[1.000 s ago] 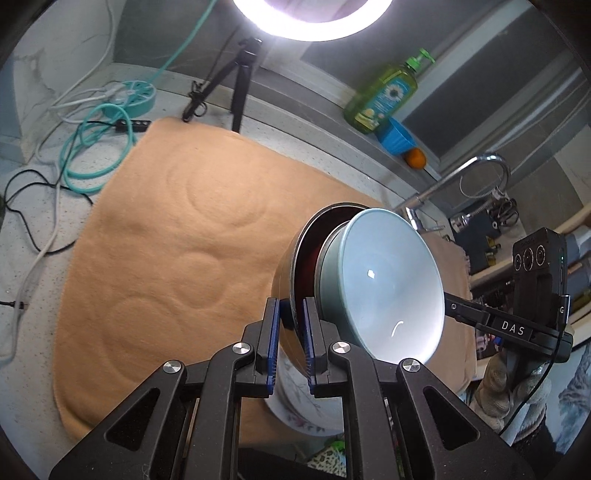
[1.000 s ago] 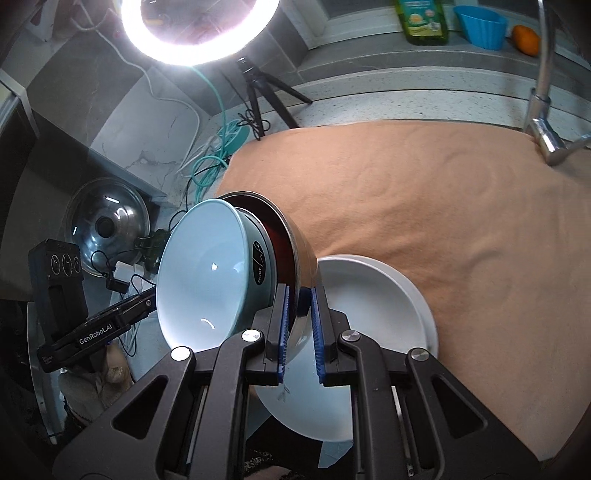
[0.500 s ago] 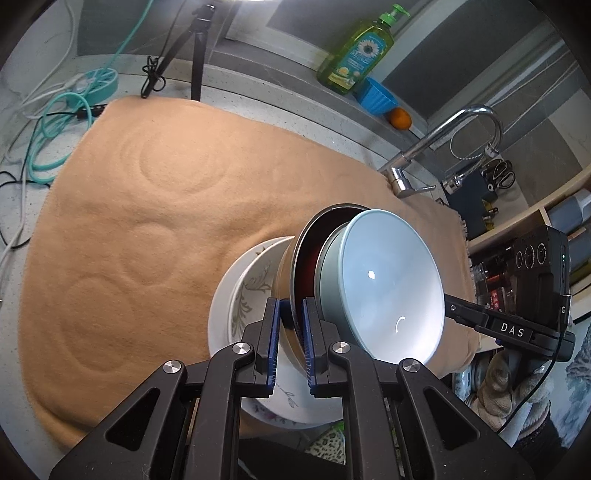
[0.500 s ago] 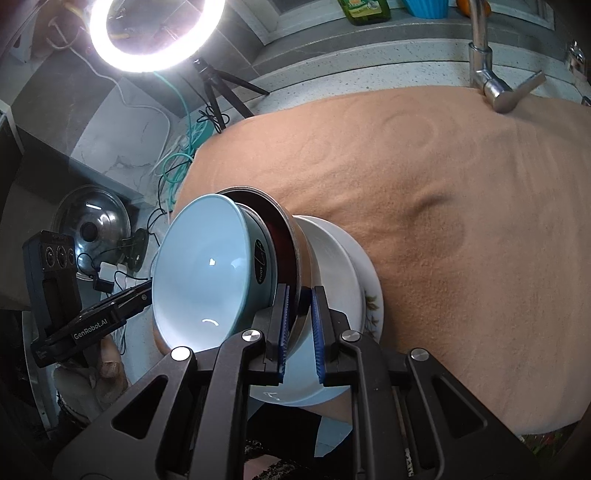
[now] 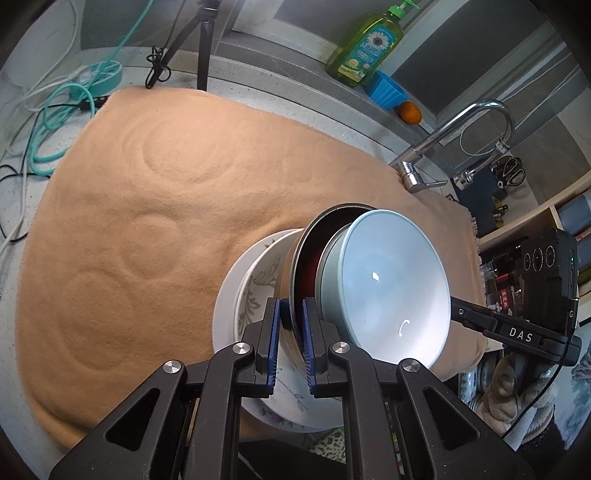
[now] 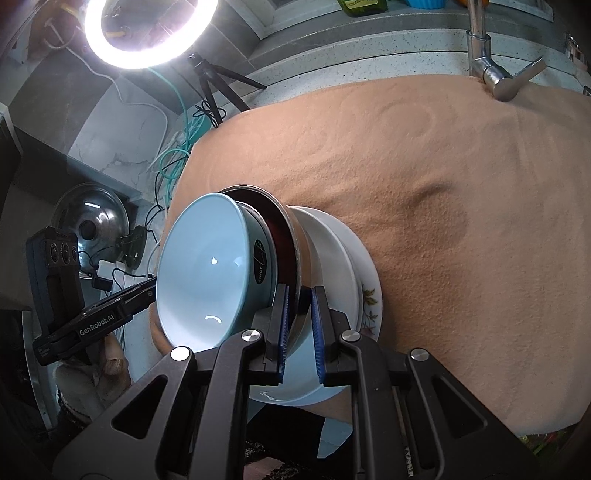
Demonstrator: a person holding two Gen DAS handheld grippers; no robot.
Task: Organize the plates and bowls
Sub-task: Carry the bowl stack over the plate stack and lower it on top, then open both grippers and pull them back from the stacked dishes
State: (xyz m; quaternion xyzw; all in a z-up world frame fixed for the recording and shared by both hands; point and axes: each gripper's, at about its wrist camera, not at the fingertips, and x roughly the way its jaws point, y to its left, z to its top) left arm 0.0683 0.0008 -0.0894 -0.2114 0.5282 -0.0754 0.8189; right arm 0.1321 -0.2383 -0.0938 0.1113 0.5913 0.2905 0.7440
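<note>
A steel bowl [image 5: 306, 243] with a dark red inside has a light blue bowl [image 5: 388, 291] nested in it. My left gripper [image 5: 291, 306] is shut on the near rim of the steel bowl. My right gripper [image 6: 300, 295] is shut on the opposite rim of the same steel bowl [image 6: 293, 236], with the blue bowl [image 6: 203, 273] to its left. Both bowls sit over a stack of white flowered plates [image 5: 236, 295] on the tan cloth [image 5: 147, 184]. I cannot tell whether the steel bowl touches the plates [image 6: 347, 258].
A green soap bottle [image 5: 365, 44], a blue cup [image 5: 386, 90] and an orange [image 5: 410, 112] stand on the back ledge. A faucet [image 5: 461, 140] rises at the cloth's far right. Cables [image 5: 55, 122] and a tripod [image 5: 203, 40] lie at the left. A ring light [image 6: 147, 33] shines above.
Both grippers have carried the nested bowls down and across the cloth until they sit over the stack of white plates. The grips on the steel rim are unchanged.
</note>
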